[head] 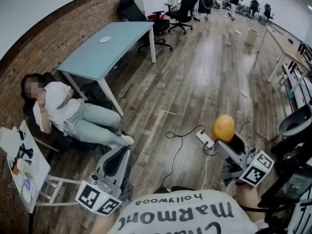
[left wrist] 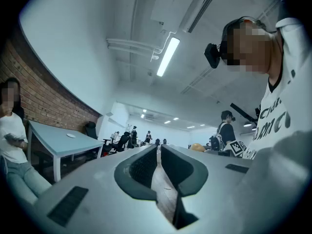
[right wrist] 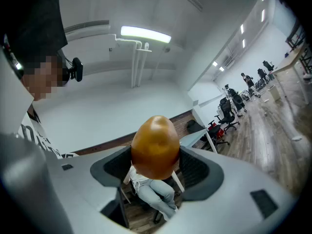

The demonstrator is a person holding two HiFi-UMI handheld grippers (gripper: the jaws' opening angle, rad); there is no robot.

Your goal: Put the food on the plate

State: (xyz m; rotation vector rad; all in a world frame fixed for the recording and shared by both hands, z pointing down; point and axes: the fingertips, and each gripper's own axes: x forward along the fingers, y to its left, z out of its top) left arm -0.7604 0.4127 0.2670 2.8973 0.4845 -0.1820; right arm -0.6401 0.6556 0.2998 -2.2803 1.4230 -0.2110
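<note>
**Food's in the grip, plate's way over there**

Standing here watching, I'd say this is the carry step. The right gripper [right wrist: 156, 168] has its jaws spread wide around the food [right wrist: 155, 147], a smooth orange-brown egg-shaped thing (potato? mango? can't say). Both pads press its sides, and most of it pokes out past the tips. It's up in the air over the wooden floor [head: 195, 82], in front of the wearer, not resting on anything.

The left gripper [head: 118, 156] hangs low on the other side with its jaws pulled almost together. There's just a sliver of gap and nothing in it, so it's idle as far as I can see.

About the plate: the only candidate I can spot is a small white disc [head: 105, 39] on the light blue table [head: 92, 62] by the brick wall, well apart from the food. It's too small for me to swear it's a plate. A person [head: 73, 113] sits in a chair near the table's close end.

My guess for the next move is to walk the food over, lower it onto the disc and only then let go. It looks round and slick, so it could roll off if it's released while it's up off the plate.
</note>
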